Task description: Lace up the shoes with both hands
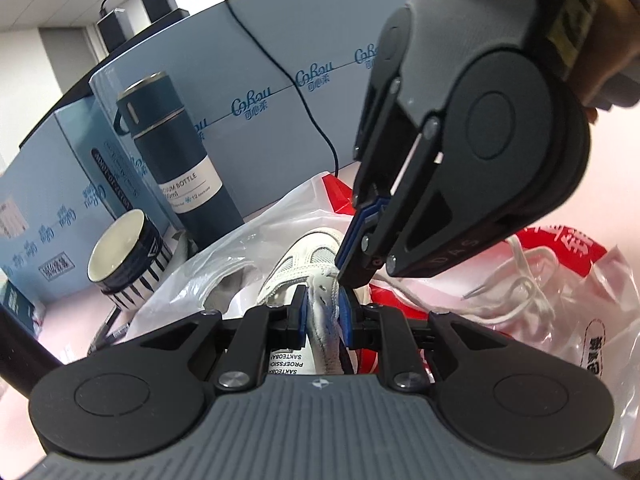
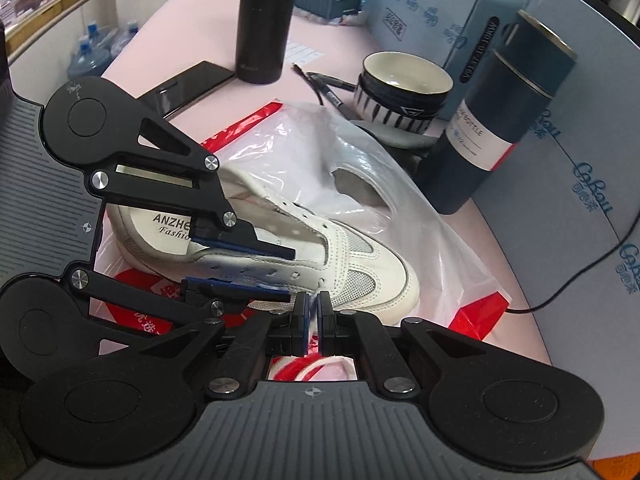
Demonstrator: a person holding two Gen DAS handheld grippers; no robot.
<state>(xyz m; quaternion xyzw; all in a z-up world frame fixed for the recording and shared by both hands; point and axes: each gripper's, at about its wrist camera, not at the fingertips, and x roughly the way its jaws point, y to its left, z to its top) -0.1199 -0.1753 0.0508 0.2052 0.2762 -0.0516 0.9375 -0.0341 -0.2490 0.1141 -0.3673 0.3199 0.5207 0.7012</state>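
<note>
Nearest my left lens, the left gripper [image 1: 322,312] is clamped on the eyelet flap of one white sneaker [image 1: 298,270], a blue pad on each side of the leather. My right gripper [image 1: 352,276] comes down from the upper right, its jaws closed, tips at the same flap; from its own camera the pads look pressed together with a pale strand between them, though I cannot tell for sure that it is the lace. I count one shoe, lying on its side on a clear and red plastic bag [image 2: 360,168] on the pink table [image 2: 192,20]. One loose white shoelace [image 1: 520,280] lies tangled on the bag to the right. Behind stand two flasks, a dark blue vacuum bottle [image 2: 496,120] and a black one [image 2: 264,20], one striped cup [image 2: 404,84], two pens [image 2: 332,88], and blue cartons [image 1: 280,60] walling the back.
</note>
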